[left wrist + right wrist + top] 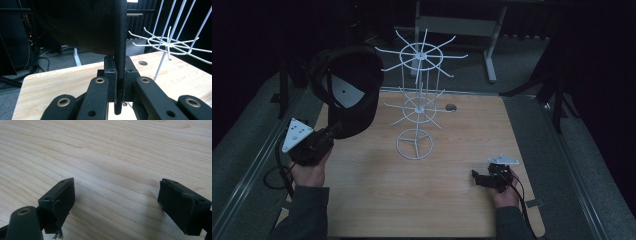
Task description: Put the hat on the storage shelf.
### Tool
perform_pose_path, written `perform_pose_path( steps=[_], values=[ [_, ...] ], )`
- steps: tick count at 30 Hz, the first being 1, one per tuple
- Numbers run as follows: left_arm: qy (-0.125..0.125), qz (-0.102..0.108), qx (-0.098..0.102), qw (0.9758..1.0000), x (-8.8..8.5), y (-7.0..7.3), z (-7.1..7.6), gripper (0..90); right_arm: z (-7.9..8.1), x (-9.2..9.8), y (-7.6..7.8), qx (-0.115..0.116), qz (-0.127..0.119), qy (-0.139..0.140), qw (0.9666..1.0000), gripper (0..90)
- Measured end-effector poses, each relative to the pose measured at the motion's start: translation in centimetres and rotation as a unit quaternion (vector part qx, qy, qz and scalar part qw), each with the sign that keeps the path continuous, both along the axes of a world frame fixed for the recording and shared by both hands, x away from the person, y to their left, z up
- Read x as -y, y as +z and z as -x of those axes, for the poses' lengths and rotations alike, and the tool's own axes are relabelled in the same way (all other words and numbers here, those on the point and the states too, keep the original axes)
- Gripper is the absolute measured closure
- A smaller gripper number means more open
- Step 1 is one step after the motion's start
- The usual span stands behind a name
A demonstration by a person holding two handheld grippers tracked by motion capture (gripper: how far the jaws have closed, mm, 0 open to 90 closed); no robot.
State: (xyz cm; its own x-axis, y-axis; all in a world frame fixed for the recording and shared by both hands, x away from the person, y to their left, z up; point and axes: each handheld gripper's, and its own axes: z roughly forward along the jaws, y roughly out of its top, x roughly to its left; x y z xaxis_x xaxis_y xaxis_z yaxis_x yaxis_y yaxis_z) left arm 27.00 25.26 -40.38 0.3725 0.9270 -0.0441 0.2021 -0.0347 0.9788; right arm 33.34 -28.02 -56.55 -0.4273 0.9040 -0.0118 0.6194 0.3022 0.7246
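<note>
My left gripper [332, 134] pinches the black cap's [349, 95] brim, lifted at nine o'clock of the white wire rack [418, 100] for hanging; my right gripper [479, 178] rests wide open, empty.

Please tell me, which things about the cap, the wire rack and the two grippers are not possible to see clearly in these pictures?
- Cap: its front is turned away in the high view; the left gripper view is cut off by the top edge.
- Left gripper: pads hidden by the cap's brim.
- Wire rack: hook tips too thin and dim in the high view.
- Right gripper: body cut off by the bottom edge.
</note>
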Motion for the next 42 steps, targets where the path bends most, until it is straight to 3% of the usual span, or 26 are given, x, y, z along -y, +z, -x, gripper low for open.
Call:
perform_pose_path(
  steps=[27,42],
  values=[
    [0.002,0.003,0.01,0.9999,0.7,0.7,0.1,86.1,0.0,0.0,0.0,0.0,-0.001,0.0,1.0,14.2],
    [0.003,-0.008,0.023,0.9997,1.4,1.2,0.4,86.1,0.0,0.0,0.0,0.0,0.0,0.0,1.0,14.2]
  ],
)
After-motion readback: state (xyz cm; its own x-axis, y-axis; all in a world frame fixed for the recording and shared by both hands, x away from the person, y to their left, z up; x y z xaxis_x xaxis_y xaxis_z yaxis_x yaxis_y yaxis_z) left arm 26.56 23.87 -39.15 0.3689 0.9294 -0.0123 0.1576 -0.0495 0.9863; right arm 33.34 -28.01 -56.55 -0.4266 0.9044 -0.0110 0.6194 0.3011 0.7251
